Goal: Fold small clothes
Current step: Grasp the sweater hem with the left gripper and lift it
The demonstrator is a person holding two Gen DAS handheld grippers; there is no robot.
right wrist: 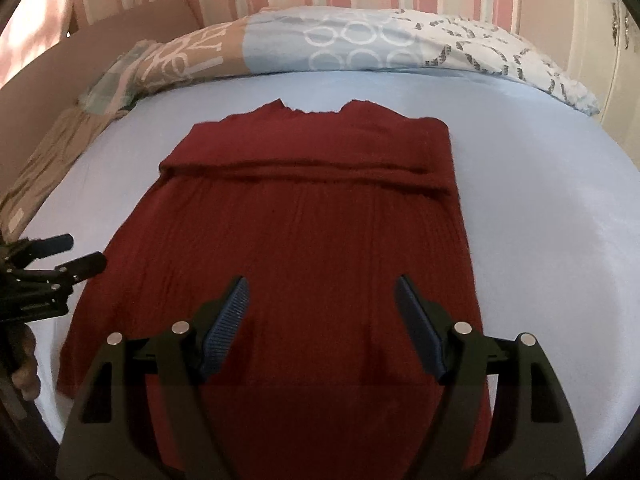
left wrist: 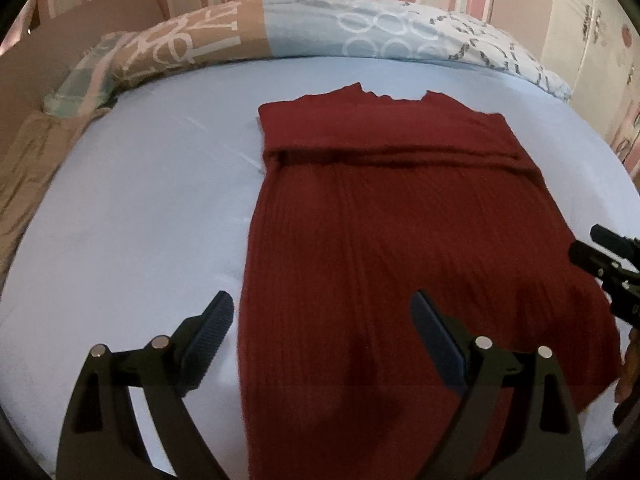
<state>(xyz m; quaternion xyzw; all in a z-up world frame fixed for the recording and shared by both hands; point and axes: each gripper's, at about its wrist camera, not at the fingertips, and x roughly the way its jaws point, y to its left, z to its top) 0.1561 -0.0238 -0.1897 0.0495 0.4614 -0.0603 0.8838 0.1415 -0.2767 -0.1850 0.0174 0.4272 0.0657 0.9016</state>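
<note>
Pale blue bedsheet [right wrist: 540,220] under a pink-striped wall, with a patchwork duvet [right wrist: 360,44] bunched at 12 o'clock. The dark red ribbed knit top [right wrist: 320,232] lies flat mid-bed, sleeves folded across its chest, its near hem cut off by the frame. Left gripper [left wrist: 324,328] and right gripper [right wrist: 322,308] hover over it, jaws wide with nothing held.

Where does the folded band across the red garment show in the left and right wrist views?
Left wrist: folded band crosses right of centre, upper middle.
Right wrist: folded band crosses centre, upper middle.
Shared landmark: the patterned duvet along the bed's far edge.
</note>
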